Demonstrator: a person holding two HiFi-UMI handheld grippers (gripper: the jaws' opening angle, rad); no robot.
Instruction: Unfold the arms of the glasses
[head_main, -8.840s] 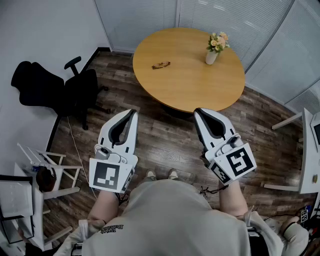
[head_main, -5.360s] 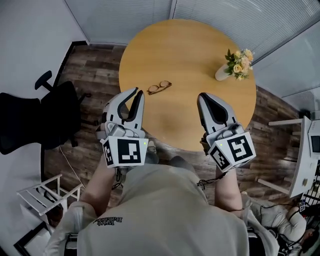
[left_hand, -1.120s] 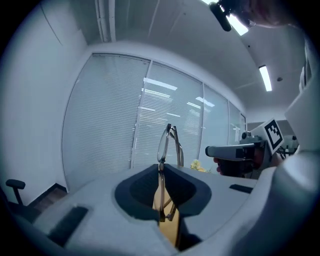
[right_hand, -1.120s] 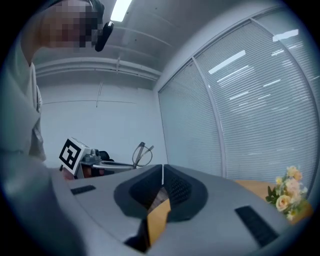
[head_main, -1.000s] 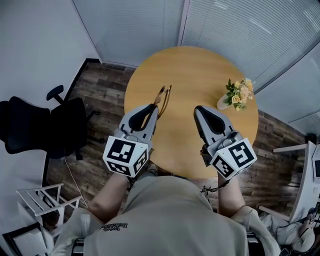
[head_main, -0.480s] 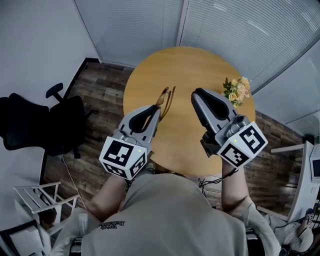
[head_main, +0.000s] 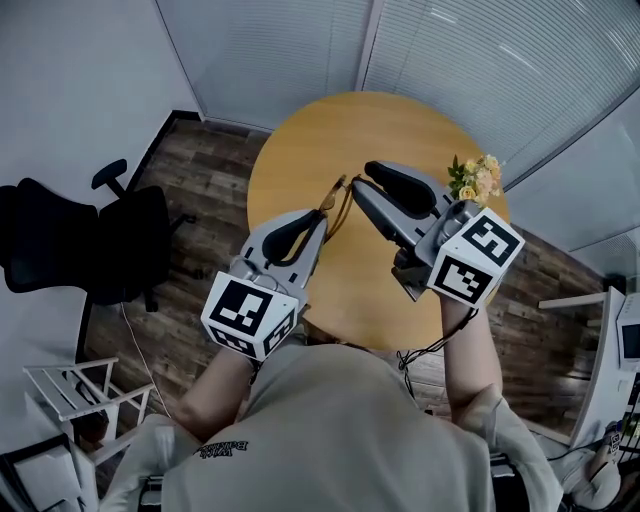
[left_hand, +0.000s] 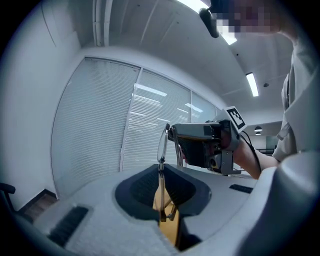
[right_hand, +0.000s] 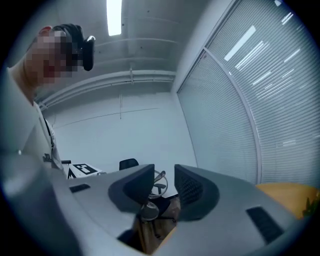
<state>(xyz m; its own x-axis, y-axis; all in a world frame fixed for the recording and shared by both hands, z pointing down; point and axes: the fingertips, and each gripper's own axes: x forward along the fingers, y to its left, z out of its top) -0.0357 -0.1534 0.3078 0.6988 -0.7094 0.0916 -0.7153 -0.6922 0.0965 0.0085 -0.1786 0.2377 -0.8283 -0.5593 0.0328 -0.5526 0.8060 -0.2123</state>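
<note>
The left tongs (head_main: 320, 217) are pinching the glasses (head_main: 334, 196) above the worktop (head_main: 400, 125), presenting the arms to the spread right tongs (head_main: 358, 179).

glasses (head_main: 344, 200) partly hidden bhd left claw (head_main: 321, 214)

The glasses (left_hand: 161, 142) have a thin, shiny metal frame and clear, glossy lenses. The round desk (head_main: 330, 130) has a smooth, satin wood top. The floor (head_main: 200, 180) is dark, grainy wood planking. The left gripper (head_main: 322, 215) and right gripper (head_main: 360, 178) have matt pale-grey plastic shells, and their jaws carry dark ribbed pads.
</note>
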